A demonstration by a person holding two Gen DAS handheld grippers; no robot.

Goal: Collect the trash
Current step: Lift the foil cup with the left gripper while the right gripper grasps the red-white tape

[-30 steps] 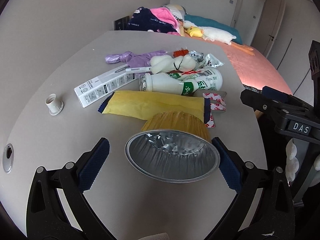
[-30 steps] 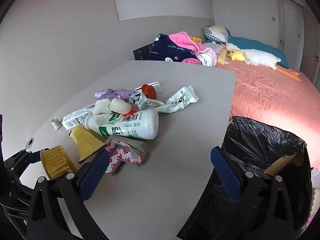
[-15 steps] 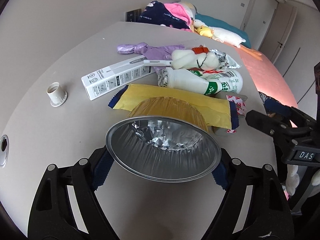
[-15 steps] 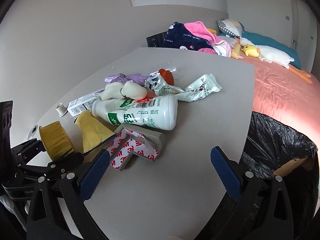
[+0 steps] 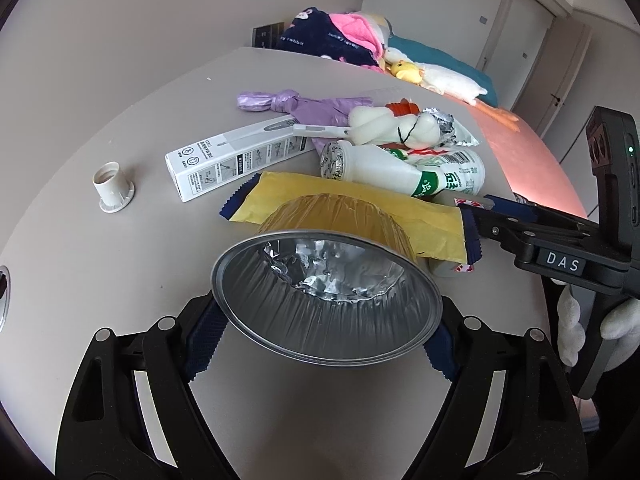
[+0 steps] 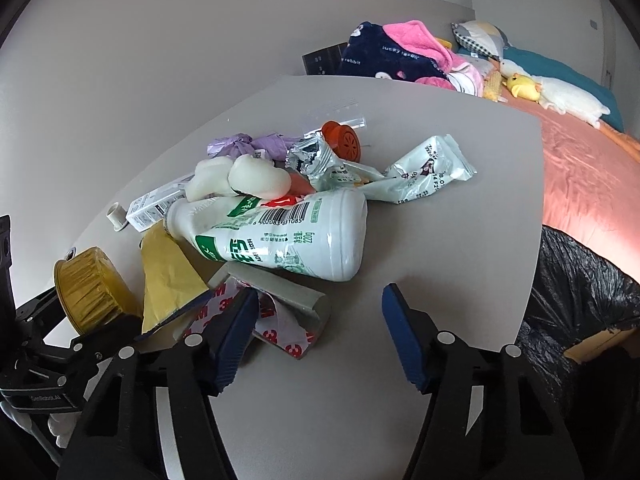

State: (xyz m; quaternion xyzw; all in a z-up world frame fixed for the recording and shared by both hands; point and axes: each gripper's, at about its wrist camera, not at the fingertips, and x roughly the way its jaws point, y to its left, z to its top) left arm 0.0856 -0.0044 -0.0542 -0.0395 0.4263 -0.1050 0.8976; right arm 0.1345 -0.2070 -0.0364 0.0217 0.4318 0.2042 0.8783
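Observation:
A foil cup [image 5: 326, 300], gold outside and silver inside, lies on its side between the pads of my left gripper [image 5: 322, 340], which is shut on its rim. From the right wrist it shows at the far left as the foil cup [image 6: 86, 284]. My right gripper [image 6: 320, 332] hovers low over the grey table [image 6: 440, 240], its jaws closing. A red-and-white 3M backing strip on a grey piece [image 6: 288, 320] lies by its left pad, and the pads do not press on it. A white milk bottle [image 6: 288, 236] lies just beyond, beside a yellow envelope [image 6: 168, 276].
The pile also holds a white carton [image 5: 236, 160], a purple bag [image 5: 304, 104], white foam lumps [image 5: 384, 124] and crumpled wrappers [image 6: 424, 172]. A white cap [image 5: 114, 190] stands apart at the left. A black trash bag [image 6: 580, 292] hangs open off the table's right edge, by a bed.
My left jaws closed onto the foil cup and hold it. The right gripper moved left from the trash bag toward the pile, sank lower, and its jaws narrowed.

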